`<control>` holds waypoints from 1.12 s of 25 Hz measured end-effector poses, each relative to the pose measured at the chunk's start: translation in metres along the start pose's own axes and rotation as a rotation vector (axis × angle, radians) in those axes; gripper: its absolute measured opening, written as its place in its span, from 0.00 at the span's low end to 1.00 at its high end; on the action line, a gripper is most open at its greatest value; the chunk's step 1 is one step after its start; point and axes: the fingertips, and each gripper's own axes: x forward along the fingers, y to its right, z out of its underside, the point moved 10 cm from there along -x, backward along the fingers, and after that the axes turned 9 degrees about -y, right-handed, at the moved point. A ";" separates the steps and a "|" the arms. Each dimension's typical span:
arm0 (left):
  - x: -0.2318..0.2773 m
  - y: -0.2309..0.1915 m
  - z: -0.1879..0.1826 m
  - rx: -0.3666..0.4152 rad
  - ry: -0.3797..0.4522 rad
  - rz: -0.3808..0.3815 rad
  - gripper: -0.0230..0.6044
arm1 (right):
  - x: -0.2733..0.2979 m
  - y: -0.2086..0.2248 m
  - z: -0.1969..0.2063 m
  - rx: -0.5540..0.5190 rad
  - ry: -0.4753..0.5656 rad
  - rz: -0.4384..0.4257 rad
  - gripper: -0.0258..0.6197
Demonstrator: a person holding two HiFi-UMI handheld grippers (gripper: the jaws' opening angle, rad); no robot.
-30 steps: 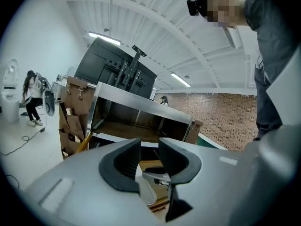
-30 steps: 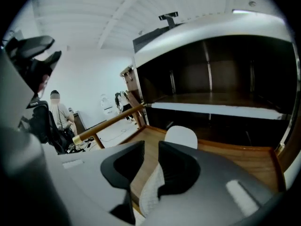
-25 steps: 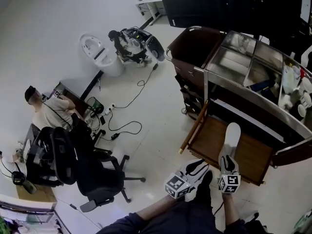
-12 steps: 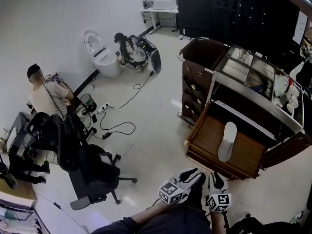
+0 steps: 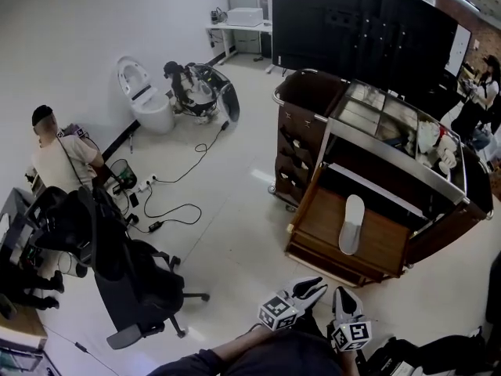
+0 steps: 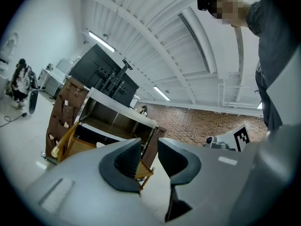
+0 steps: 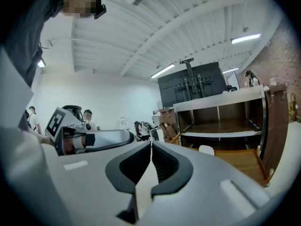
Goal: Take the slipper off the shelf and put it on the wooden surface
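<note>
A white slipper [image 5: 351, 224] lies flat on the wooden pull-out surface [image 5: 383, 251] of the service cart, alone and well away from both grippers. Both grippers are held low by the person's body, at the bottom of the head view. My left gripper [image 5: 319, 286] is open a little, with nothing between its fingers. My right gripper [image 5: 342, 291] is shut and empty. In the right gripper view the jaws [image 7: 151, 149] meet, and the slipper [image 7: 206, 149] shows small on the wood [image 7: 242, 161] beyond. The left gripper view shows a gap between the pads [image 6: 149, 147].
The cart [image 5: 407, 143] has a steel top with items and dark shelves [image 5: 293, 159] on its left side. A black office chair [image 5: 129, 276] stands to the left, a seated person [image 5: 59, 159] beyond it. Cables [image 5: 176, 202] and a white toilet [image 5: 141, 92] are on the floor.
My right gripper was at the slipper's near end a second ago; it has since drawn back with the left gripper. The slipper stays on the wood, and the cart looks farther away.
</note>
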 end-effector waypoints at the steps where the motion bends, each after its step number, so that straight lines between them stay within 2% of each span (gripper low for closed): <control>1: -0.001 0.002 -0.001 0.009 0.004 0.008 0.22 | -0.001 -0.002 -0.001 -0.007 0.001 0.005 0.04; 9: -0.011 -0.007 -0.017 0.006 0.064 -0.005 0.21 | 0.006 -0.007 -0.019 -0.051 0.040 0.034 0.04; 18: -0.031 -0.010 -0.017 -0.001 0.092 -0.042 0.20 | 0.012 -0.022 -0.018 -0.061 0.031 -0.013 0.04; 28: -0.036 -0.007 -0.009 -0.002 0.074 -0.040 0.19 | 0.009 -0.019 -0.021 -0.068 0.030 -0.008 0.04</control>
